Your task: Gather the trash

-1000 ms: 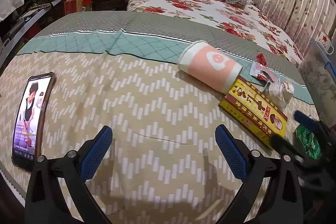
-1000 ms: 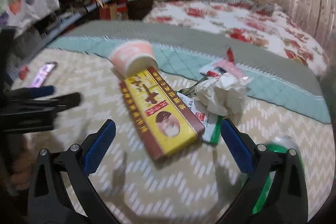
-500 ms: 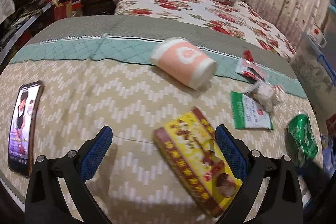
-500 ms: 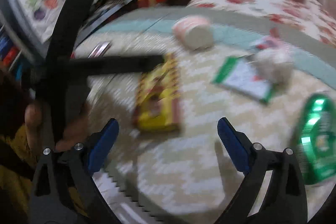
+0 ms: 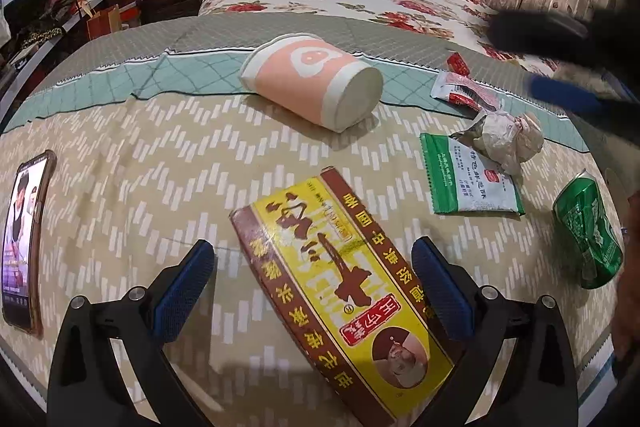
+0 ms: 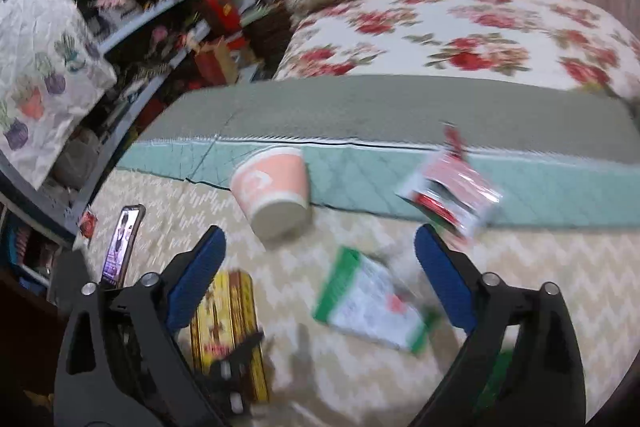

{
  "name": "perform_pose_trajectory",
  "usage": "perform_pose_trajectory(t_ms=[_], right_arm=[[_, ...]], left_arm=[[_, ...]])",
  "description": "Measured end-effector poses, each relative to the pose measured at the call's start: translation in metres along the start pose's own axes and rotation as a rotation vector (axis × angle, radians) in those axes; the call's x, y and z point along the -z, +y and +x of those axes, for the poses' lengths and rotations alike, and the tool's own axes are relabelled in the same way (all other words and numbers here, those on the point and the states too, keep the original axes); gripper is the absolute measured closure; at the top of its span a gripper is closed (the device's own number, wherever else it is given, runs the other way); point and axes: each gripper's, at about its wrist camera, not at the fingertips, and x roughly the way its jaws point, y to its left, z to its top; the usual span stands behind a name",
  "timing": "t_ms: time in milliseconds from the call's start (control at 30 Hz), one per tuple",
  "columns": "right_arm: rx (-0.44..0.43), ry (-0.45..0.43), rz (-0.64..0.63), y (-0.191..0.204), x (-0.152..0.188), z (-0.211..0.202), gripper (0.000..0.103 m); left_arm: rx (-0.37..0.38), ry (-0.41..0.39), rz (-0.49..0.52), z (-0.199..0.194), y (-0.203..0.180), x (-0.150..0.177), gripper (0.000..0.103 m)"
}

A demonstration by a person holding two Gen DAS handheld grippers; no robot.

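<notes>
The yellow carton [image 5: 340,291] lies flat on the bed between the wide-open, empty left claw [image 5: 312,291] pads; it looks light, stiff cardboard, best pinched across its long edges. The right claw [image 6: 320,275] is also spread wide, empty.

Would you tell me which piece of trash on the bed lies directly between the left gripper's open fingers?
The yellow and brown box lies between the left gripper fingers. The pink paper cup, green packet and green can lie farther off.
</notes>
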Motion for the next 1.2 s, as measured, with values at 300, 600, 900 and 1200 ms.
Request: perform_pose_trajectory(t_ms=[300, 600, 900, 1200], right_arm=[[0.012, 0.236, -0.081, 0.041, -0.032, 0.118, 0.009], [-0.02, 0.09, -0.075, 0.034, -0.016, 0.063, 0.036], [-0.001, -0.139, -0.007, -0.02, 0.018, -0.064, 0.036], [0.16, -0.362, 0.221, -0.147, 0.077, -0.186, 0.036]], left_arm=[[0.024, -0.004, -0.011, -0.007, 0.024, 0.013, 0.008], [0.015, 0.009, -0.001, -0.011, 0.029, 0.016, 0.009], [0.059, 0.017, 0.019, -0.019, 0.015, 0.019, 0.042], [0.144, -0.034, 0.082, -0.05, -0.031, -0.018, 0.042]])
